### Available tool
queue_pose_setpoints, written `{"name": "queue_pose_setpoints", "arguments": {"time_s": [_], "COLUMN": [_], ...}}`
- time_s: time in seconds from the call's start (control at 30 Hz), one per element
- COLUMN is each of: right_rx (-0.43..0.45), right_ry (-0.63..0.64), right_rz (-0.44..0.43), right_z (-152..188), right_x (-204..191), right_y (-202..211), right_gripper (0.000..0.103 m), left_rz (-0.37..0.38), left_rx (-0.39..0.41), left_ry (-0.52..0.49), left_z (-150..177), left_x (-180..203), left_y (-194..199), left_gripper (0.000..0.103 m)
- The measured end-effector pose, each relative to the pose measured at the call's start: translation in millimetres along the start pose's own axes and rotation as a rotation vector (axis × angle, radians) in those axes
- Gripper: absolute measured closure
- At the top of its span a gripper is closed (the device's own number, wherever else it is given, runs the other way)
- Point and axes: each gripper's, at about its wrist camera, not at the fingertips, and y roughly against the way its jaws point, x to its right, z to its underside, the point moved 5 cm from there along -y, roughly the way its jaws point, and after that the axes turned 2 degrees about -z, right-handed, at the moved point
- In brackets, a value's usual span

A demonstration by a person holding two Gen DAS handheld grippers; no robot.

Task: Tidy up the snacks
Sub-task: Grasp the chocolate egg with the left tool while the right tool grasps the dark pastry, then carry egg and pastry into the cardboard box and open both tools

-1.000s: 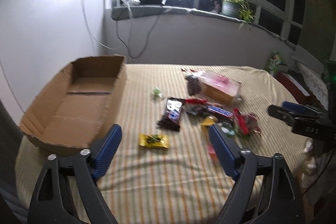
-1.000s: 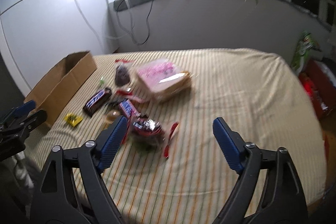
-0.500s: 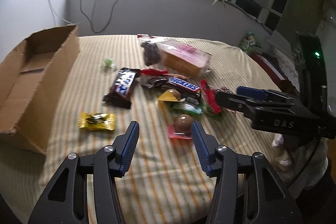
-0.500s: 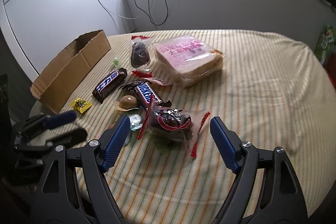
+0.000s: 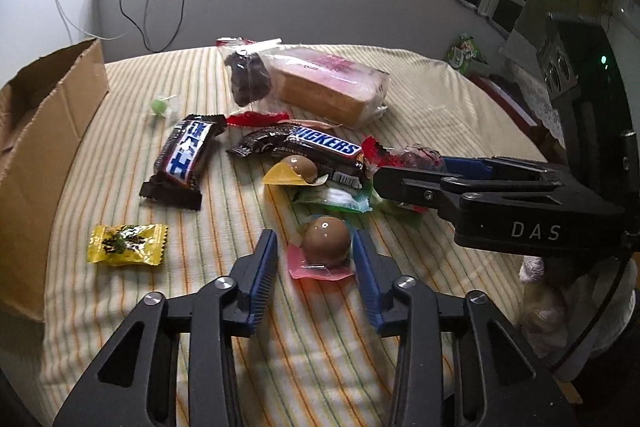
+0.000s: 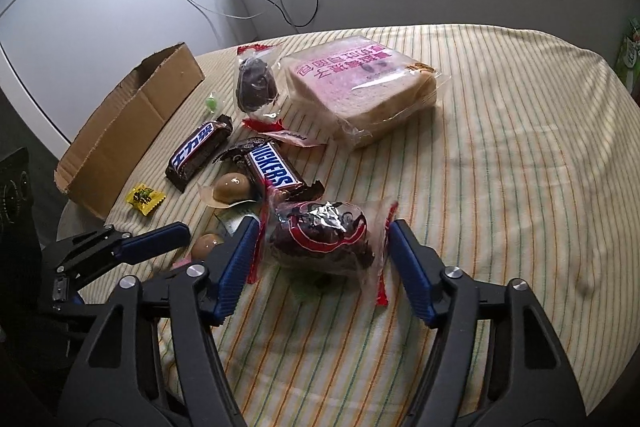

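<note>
The left tool is spread around a round brown chocolate ball in a clear cup with a pink foil base, its blue pads either side and not visibly pressing it. The right tool is spread wider around a clear red-edged bag of dark sweets, a pad close on each side of the wrapper. Both snacks lie on the striped cream desk cloth. Beyond the right tool lie a Snickers bar and a wrapped loaf of sliced bread. An open brown cardboard box sits far left of the left tool, a small yellow candy packet between them.
</note>
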Motion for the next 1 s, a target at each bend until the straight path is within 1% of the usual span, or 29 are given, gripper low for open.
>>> {"name": "queue_pose_setpoints", "arguments": {"time_s": [0.07, 0.1, 0.13, 0.27, 0.47, 0.73, 1.0], "right_rx": [-0.002, -0.001, -0.001, 0.003, 0.013, 0.048, 0.073], "right_ry": [0.003, 0.005, 0.005, 0.001, -0.012, -0.022, 0.004], "right_rz": [0.001, 0.001, 0.0, -0.01, -0.027, -0.017, -0.002], "right_z": [0, 0, 0, 0, 3, -1, -9], "right_x": [0, -1, -1, 0, 2, 1, -7], "right_y": [-1, -1, -2, -1, 3, 19, 31], "right_gripper": [0.036, 0.037, 0.038, 0.041, 0.044, 0.044, 0.044], "left_rz": [-0.001, -0.003, -0.007, -0.009, 0.004, 0.013, 0.003], "left_rx": [0.0, 0.002, 0.004, 0.016, 0.025, 0.04, 0.102], "left_ry": [0.0, 0.0, -0.002, -0.01, 0.008, 0.02, 0.024], "left_z": [0, 0, -1, -1, 0, 3, -3], "left_x": [0, -1, -1, 1, 0, -5, -13], "left_y": [-2, -2, -4, -6, -6, 7, 32], "left_gripper": [0.067, 0.072, 0.072, 0.073, 0.073, 0.073, 0.073]}}
